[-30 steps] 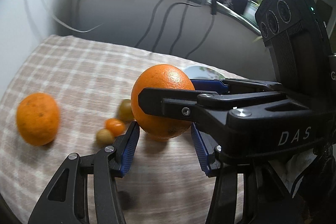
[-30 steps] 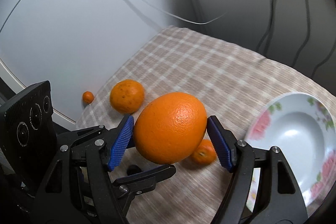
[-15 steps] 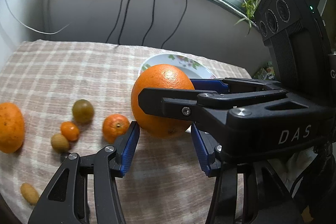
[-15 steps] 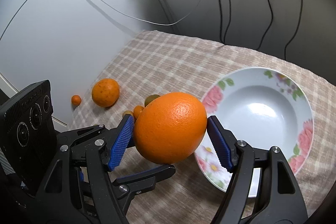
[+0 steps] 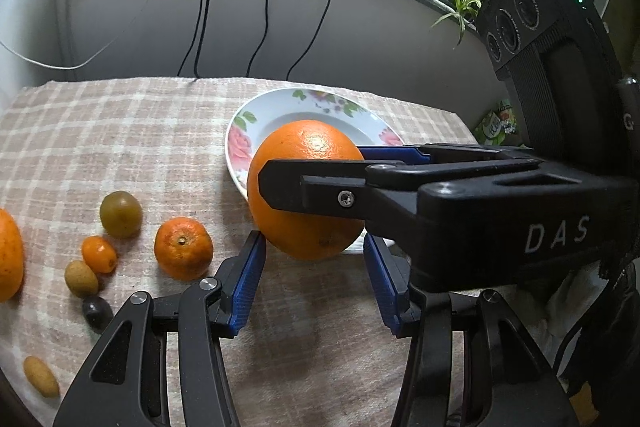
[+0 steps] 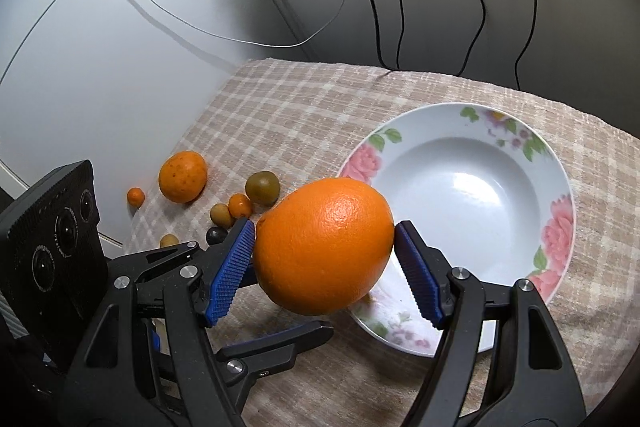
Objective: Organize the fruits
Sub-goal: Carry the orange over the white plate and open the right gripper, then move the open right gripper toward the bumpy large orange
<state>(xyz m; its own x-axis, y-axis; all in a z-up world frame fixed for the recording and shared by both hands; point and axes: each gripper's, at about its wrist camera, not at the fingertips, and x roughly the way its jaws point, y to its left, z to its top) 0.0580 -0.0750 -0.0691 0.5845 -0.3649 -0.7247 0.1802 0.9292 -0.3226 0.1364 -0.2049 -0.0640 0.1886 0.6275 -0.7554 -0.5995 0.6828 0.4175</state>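
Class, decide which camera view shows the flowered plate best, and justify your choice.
The right wrist view: nearly the whole plate shows, its bowl bare, only its near-left rim hidden by the big orange. The left wrist view shows just its far rim behind the orange.

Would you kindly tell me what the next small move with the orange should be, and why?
Probably carry the orange forward and right, then lower it into the plate: the right gripper holds it above the plate's near rim, and the hollow is bare.

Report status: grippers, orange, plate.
Right hand-held gripper shut on orange, above near rim of plate. Left hand-held gripper open below it. Plate bare, nothing blocking.
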